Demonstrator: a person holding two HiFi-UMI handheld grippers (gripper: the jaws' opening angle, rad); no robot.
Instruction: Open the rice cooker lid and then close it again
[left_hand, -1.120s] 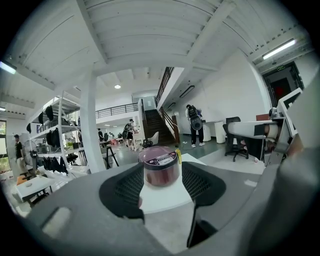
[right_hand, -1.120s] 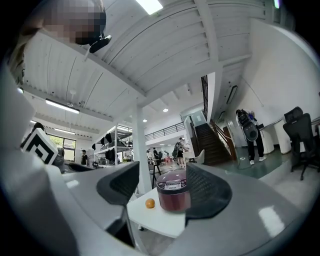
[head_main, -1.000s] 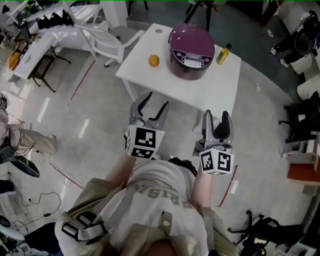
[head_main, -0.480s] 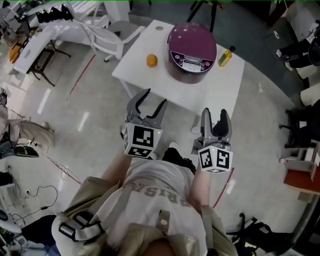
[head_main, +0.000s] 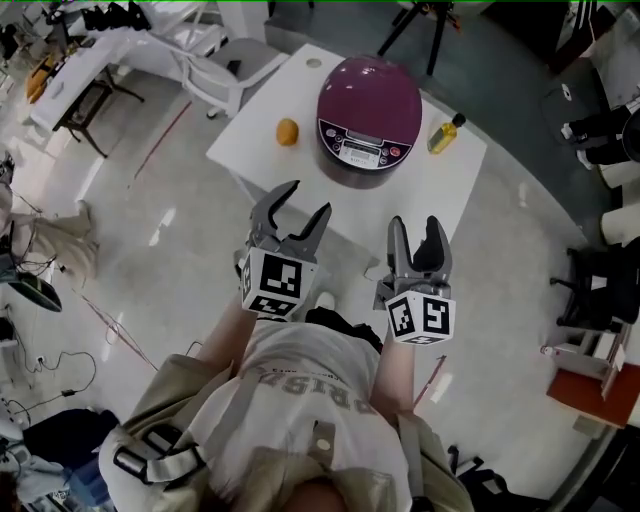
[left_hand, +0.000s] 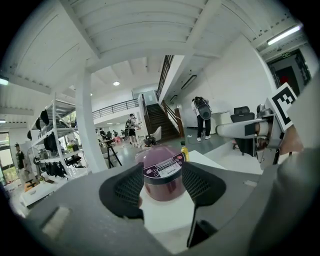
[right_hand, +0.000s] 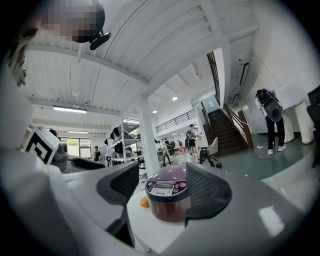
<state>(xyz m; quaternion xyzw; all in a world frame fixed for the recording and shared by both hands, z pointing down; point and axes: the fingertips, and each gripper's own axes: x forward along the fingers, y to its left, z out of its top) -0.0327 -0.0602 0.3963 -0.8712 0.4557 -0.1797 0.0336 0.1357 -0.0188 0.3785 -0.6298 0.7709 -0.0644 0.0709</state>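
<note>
A purple rice cooker (head_main: 369, 118) with a silver control panel stands lid-down on a white table (head_main: 440, 195). It also shows ahead in the left gripper view, rice cooker (left_hand: 162, 175), and in the right gripper view, rice cooker (right_hand: 168, 197). My left gripper (head_main: 296, 209) hangs in front of the table's near edge, jaws apart and empty. My right gripper (head_main: 417, 236) is beside it, short of the table, also open with nothing between its pads. Both point toward the cooker from a distance.
An orange (head_main: 288, 132) lies left of the cooker and a yellow bottle (head_main: 444, 134) stands to its right. A white chair (head_main: 222, 70) sits beyond the table's left corner. Desks and dark chairs ring the shiny floor; people stand far off by a staircase.
Both grippers have moved forward toward the table, and the cooker now looks nearer and larger. Their jaws keep the same spread.
</note>
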